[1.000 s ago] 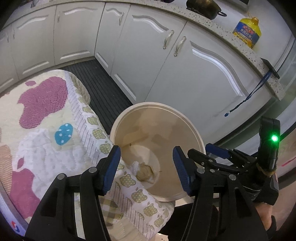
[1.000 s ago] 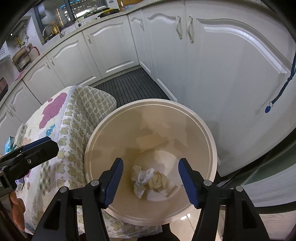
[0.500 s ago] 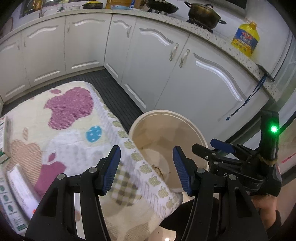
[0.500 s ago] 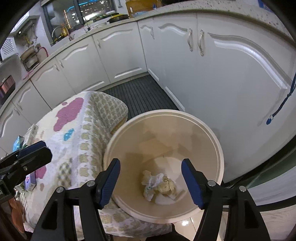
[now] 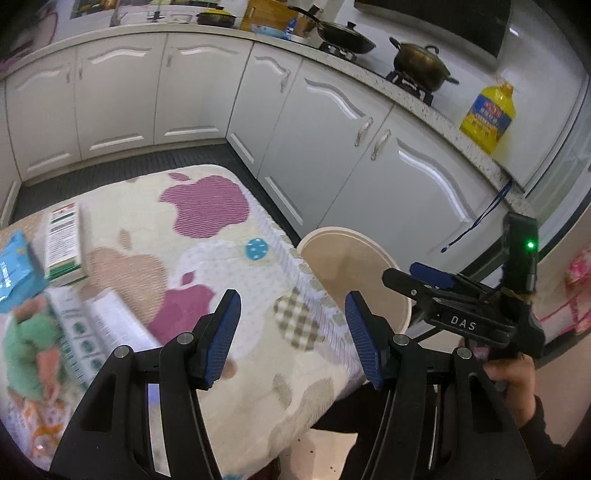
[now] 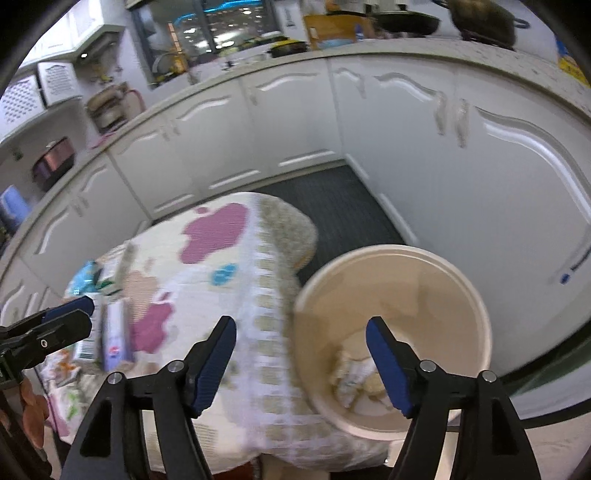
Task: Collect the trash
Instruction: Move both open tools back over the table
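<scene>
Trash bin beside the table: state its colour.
Cream, inside and out; the bin shows best in the right wrist view.

We see a dim, cool indoor light with soft glare streaks on the cabinets (image 5: 369,155) and lit panes in the window (image 6: 210,33), heavy fisheye bending and black vignetting at the corners, and motion blur that smears the cloth (image 6: 221,280) most in the right wrist view.

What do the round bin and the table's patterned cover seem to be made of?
The bin looks like smooth beige plastic: thin even rim, slight sheen. The cover looks like soft woven or quilted fabric: ribbed texture, draping over the table edge. Neither is certain.
</scene>
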A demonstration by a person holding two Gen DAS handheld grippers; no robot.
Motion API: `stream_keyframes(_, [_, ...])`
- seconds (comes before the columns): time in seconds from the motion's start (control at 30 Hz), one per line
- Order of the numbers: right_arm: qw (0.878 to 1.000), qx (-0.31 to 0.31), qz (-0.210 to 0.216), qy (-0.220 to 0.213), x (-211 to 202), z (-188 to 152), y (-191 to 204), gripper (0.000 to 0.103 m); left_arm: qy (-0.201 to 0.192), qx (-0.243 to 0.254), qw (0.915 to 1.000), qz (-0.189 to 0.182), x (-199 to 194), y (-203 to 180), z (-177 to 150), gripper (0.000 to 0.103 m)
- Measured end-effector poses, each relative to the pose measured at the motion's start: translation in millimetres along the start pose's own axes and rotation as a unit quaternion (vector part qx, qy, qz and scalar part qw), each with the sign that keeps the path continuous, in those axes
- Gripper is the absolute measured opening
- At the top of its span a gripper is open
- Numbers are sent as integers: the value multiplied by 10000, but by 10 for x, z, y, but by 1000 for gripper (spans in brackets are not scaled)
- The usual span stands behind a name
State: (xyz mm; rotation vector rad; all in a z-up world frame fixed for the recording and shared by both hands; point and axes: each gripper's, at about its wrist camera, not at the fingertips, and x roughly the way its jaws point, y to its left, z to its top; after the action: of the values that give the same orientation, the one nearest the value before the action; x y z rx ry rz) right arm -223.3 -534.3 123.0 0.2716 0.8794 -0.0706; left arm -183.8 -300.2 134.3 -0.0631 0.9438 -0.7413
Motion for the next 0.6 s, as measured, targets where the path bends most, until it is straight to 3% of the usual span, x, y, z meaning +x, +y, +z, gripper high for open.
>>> stream_keyframes(0.23, [9983, -484, 299, -81, -29, 68, 539, 74, -318, -185, 9991, -208, -608, 369, -104, 71])
stream_keyframes(0.6, [9881, -1200, 953, 138, 155, -1, 1395, 77, -476, -276, 9974, 465, -1357, 976, -391, 73])
